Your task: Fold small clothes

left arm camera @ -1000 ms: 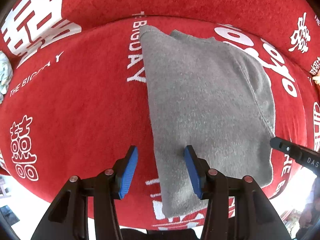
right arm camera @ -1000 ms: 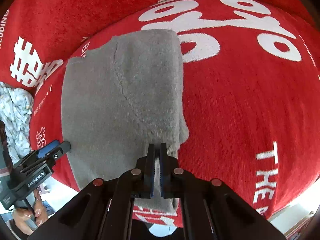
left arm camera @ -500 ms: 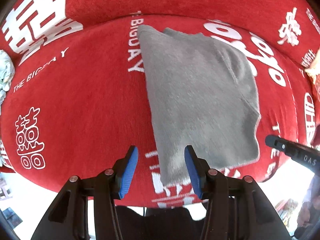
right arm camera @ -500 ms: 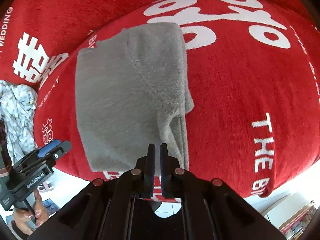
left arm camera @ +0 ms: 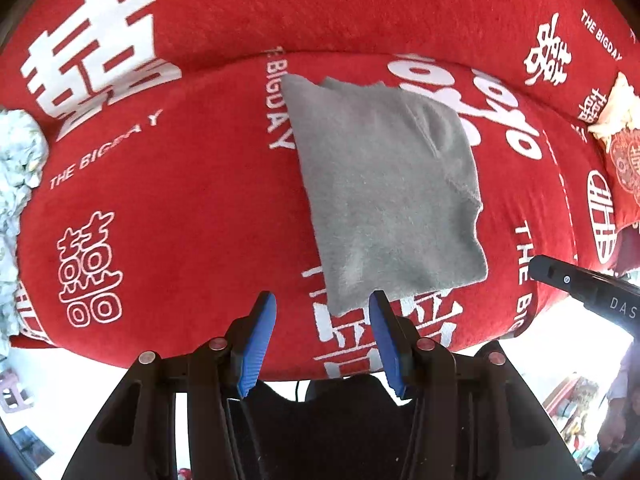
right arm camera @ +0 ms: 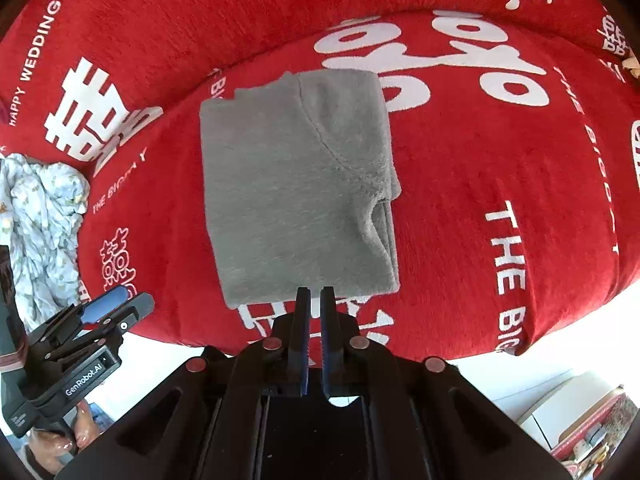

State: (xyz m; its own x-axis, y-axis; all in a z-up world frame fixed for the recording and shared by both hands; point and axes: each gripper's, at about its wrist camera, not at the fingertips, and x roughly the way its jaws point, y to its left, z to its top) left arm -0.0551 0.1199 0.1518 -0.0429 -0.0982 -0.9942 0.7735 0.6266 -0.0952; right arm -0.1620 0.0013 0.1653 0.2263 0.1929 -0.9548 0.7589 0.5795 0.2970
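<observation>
On the red sofa cover [right arm camera: 480,184], the folded grey garment [right arm camera: 296,200] lies lengthwise away; left claw [left arm camera: 322,312] wide, right claw [right arm camera: 315,300] pinched empty.

A red printed cover [left arm camera: 192,208], crumpled pale floral cloth [right arm camera: 44,216] at its left edge

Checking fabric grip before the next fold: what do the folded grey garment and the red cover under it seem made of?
Grey garment: likely soft fleece or brushed knit, matte, with a fuzzy nap and a stitched seam. Red cover: probably chenille-like or terry pile, matte, finely ribbed, with white lettering.
</observation>
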